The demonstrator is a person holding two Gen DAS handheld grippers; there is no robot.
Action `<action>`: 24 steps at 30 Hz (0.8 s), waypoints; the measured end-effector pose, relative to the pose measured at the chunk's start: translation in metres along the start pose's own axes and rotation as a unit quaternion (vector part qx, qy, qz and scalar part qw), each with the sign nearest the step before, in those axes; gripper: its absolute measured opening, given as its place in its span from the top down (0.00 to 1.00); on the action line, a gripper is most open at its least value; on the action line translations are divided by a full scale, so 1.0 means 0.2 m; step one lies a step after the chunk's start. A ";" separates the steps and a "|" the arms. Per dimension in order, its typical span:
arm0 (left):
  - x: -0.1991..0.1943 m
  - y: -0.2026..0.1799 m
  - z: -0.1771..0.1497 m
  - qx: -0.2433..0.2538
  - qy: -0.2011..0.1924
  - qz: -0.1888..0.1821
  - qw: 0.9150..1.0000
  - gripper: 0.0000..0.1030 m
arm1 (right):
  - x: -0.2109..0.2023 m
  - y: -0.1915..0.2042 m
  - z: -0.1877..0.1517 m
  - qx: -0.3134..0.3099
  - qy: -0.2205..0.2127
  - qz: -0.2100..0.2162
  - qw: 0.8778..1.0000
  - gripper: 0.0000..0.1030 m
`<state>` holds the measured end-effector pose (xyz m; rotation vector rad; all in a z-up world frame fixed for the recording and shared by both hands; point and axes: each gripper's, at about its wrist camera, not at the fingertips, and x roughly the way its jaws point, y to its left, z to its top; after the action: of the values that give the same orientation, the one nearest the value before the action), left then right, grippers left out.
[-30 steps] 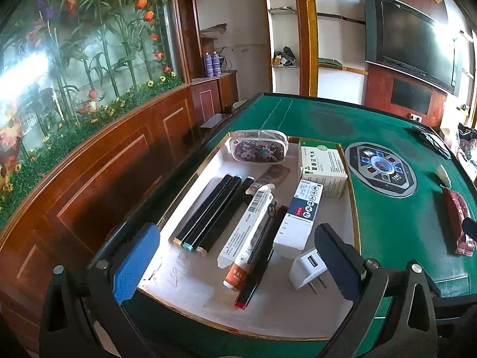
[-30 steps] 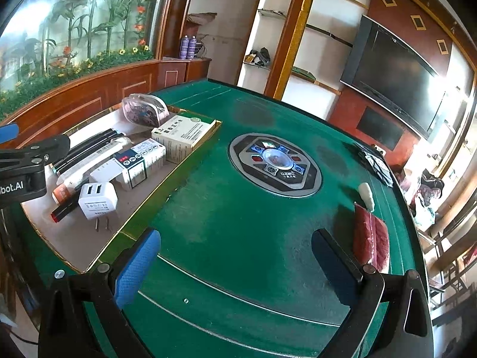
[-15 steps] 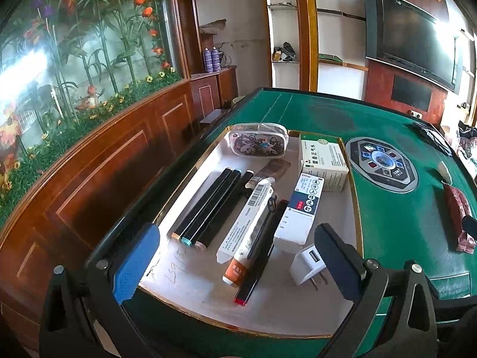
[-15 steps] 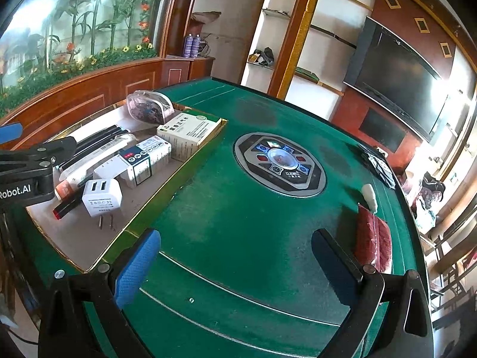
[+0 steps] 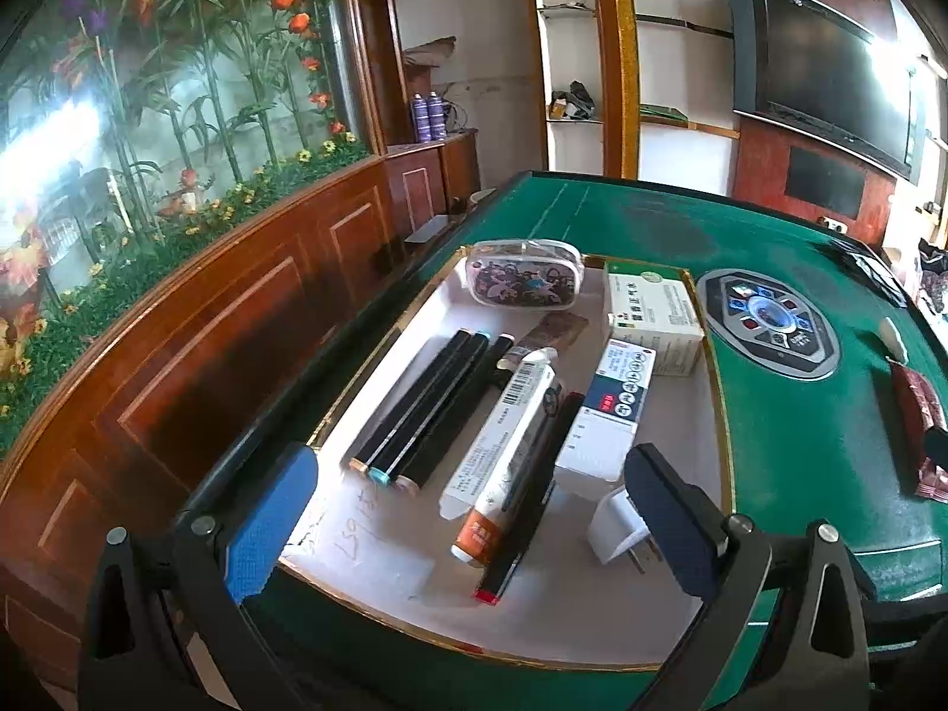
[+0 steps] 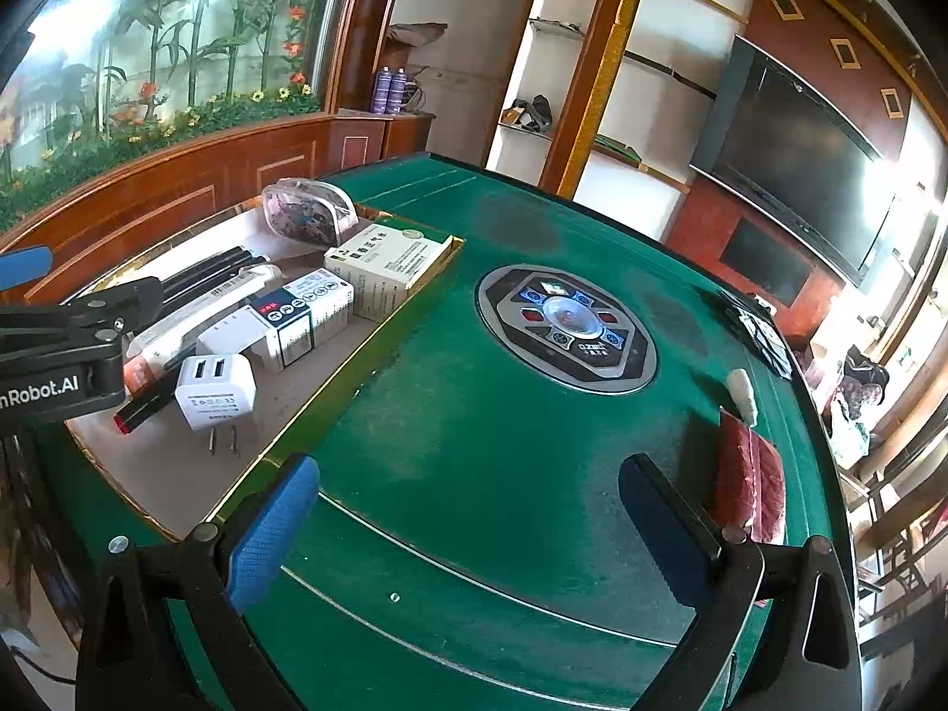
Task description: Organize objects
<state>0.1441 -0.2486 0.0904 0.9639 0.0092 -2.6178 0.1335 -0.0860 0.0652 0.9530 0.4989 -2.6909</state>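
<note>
A: On the green table, what lies in the gold-rimmed tray?

B: At the tray's far end stands a patterned pouch, with a green-and-white box just beside it. Nearer, side by side, lie three black pens, a white tube resting on a long carton, a black pen with a red end and a blue-and-white box. A white plug adapter sits at the tray's near end.

A: And the tools?

B: The left gripper hangs over the tray's near end, fingers spread wide, nothing between them. The right gripper hovers over bare felt beside the tray, jaws equally wide and holding nothing.

A: Anything outside the tray?

B: A round control panel at the table's centre, and a red packet well apart from the tray, near the far edge.
</note>
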 end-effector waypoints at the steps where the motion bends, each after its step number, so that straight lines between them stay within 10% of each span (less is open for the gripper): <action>1: 0.00 0.00 0.00 0.001 0.000 0.001 1.000 0.00 | 0.00 0.00 0.00 -0.001 0.000 0.001 1.000 0.00; 24: 0.00 0.03 -0.01 -0.006 0.006 0.011 1.000 0.00 | -0.02 0.04 0.01 -0.007 -0.008 0.004 1.000 0.00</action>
<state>0.1475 -0.2539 0.0887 0.9698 0.0158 -2.5892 0.1375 -0.0931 0.0677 0.9275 0.5090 -2.6815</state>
